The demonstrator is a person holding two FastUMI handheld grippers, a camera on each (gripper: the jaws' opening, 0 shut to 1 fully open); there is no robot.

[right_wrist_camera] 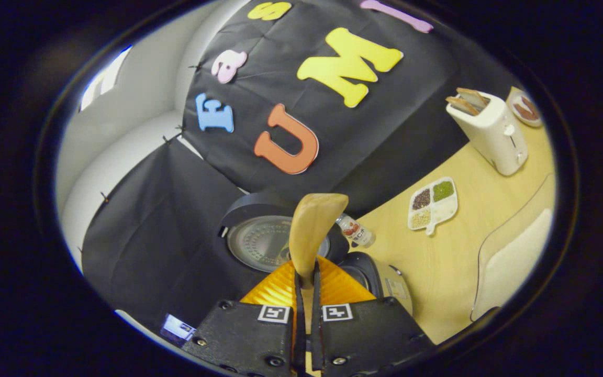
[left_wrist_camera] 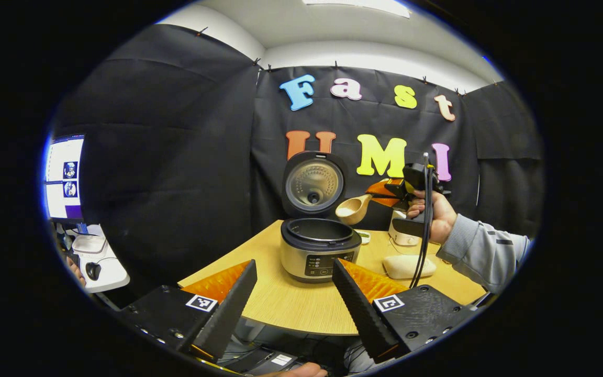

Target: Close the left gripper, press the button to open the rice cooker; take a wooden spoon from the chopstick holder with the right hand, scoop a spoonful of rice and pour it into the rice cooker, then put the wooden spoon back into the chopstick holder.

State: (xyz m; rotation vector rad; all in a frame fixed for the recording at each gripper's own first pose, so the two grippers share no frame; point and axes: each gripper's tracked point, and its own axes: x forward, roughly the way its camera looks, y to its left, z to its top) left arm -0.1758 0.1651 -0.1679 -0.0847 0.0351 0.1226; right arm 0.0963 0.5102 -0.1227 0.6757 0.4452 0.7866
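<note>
Rice cooker [left_wrist_camera: 320, 250] sits on tabletop [left_wrist_camera: 291, 303], lid up, ready for rice. Right gripper [right_wrist_camera: 305, 280] jaws pinch wooden spoon [left_wrist_camera: 354, 209] handle, bowl held near the pot's rim for pouring. Left gripper [left_wrist_camera: 293, 306] jaws spread, idle, held back from the cooker

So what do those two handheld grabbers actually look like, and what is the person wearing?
Each gripper is a black plastic body ending in two wedge-shaped, ribbed fingers, with a small square black-and-white marker at each finger's base. The left gripper shows screws along its body. The right gripper has a pistol-style handle with black cables hanging from it. The person's sleeve is grey with a ribbed cuff.
</note>
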